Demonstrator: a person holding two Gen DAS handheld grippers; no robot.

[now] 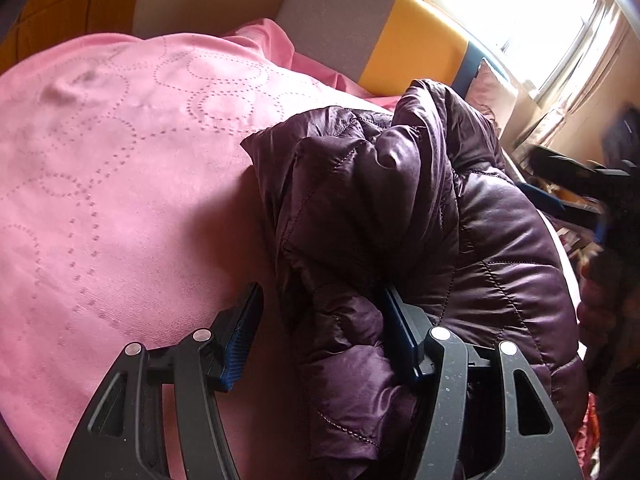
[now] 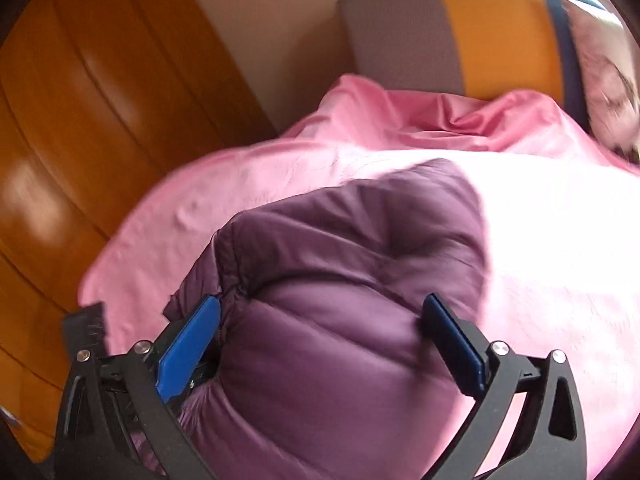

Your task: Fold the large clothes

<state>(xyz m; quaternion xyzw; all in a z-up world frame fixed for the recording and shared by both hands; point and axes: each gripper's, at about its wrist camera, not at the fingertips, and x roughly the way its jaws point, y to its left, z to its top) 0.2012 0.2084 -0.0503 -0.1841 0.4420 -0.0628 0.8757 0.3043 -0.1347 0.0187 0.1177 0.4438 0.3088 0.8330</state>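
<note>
1. Jacket (image 1: 420,216) fabric, dark purple, quilted and shiny, is lying bunched on the pink bedspread (image 1: 120,184), toward its right side in the left wrist view.
2. Only the left wrist view is showing the stitched seams and deep folds sharply; the right wrist view is blurring the jacket (image 2: 340,280) into a paler, puffy mound.
3. The left gripper (image 1: 320,332) is standing partly open, a fold of the jacket lying between its fingers and resting against the right-hand blue pad (image 1: 400,336); the other pad is hanging clear over the bedspread, so it is gripping nothing.
4. The right gripper (image 2: 320,336) is standing wide open, straddling the padded bulk; the left blue pad (image 2: 188,352) is sitting at a gathered edge, and I cannot tell whether either pad is pressing.
5. Only the left view is taking in the bright window (image 1: 520,8); only the right view is showing the wooden door (image 2: 80,120).
6. Both views are showing the grey and yellow headboard (image 1: 360,32) behind the bedspread.
</note>
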